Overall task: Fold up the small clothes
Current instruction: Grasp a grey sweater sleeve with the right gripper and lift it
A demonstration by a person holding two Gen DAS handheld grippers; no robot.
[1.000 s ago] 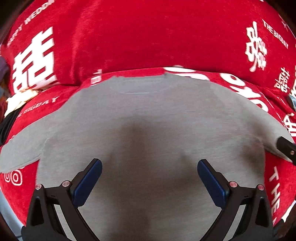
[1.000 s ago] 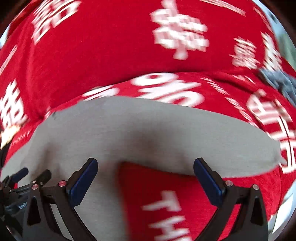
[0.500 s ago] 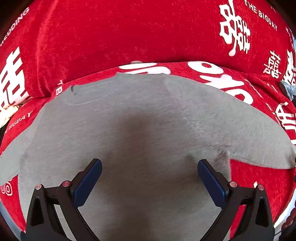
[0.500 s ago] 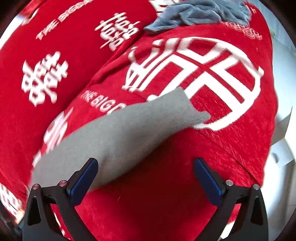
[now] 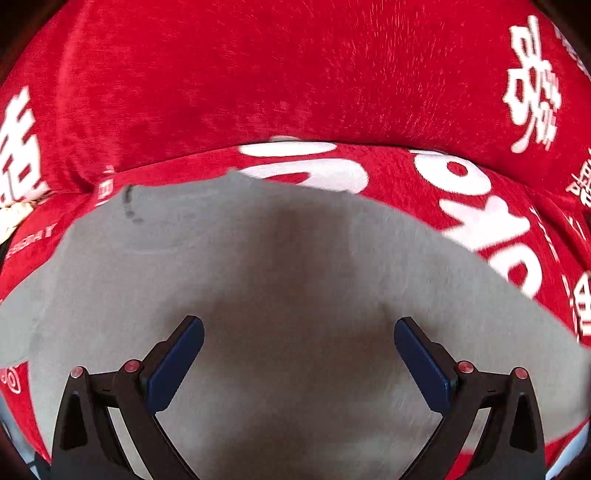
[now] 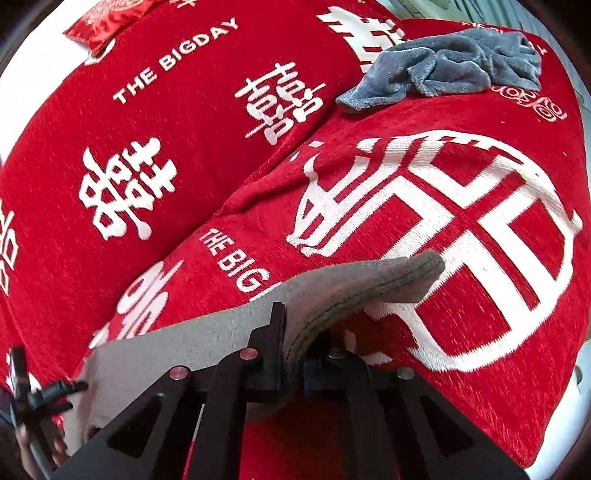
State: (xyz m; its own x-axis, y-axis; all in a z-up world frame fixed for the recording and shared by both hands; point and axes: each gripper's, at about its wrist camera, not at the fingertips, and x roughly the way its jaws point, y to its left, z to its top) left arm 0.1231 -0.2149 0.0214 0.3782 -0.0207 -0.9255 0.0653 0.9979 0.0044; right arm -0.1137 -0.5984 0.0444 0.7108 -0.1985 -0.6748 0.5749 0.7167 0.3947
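Observation:
A small grey long-sleeved top (image 5: 258,280) lies spread flat on a red cover with white lettering (image 5: 295,81). My left gripper (image 5: 298,363) hovers just above the top's body, its blue pads (image 5: 177,360) wide apart and nothing between them. In the right wrist view my right gripper (image 6: 291,354) is shut on the grey sleeve (image 6: 354,288) close to its cuff. The cuff end (image 6: 424,267) sticks out past the fingers and curls up off the cover. The other gripper (image 6: 33,395) shows at the lower left edge of that view.
A crumpled blue-grey fleece cloth (image 6: 450,66) lies at the far right of the red cover (image 6: 480,221). A red satin pouch (image 6: 107,18) rests at the back left. The cover's right edge drops to a white surface (image 6: 561,424).
My right gripper swung out to the sleeve's end and shut on it near the cuff, lifting it. My left gripper slid sideways over the top, staying open.

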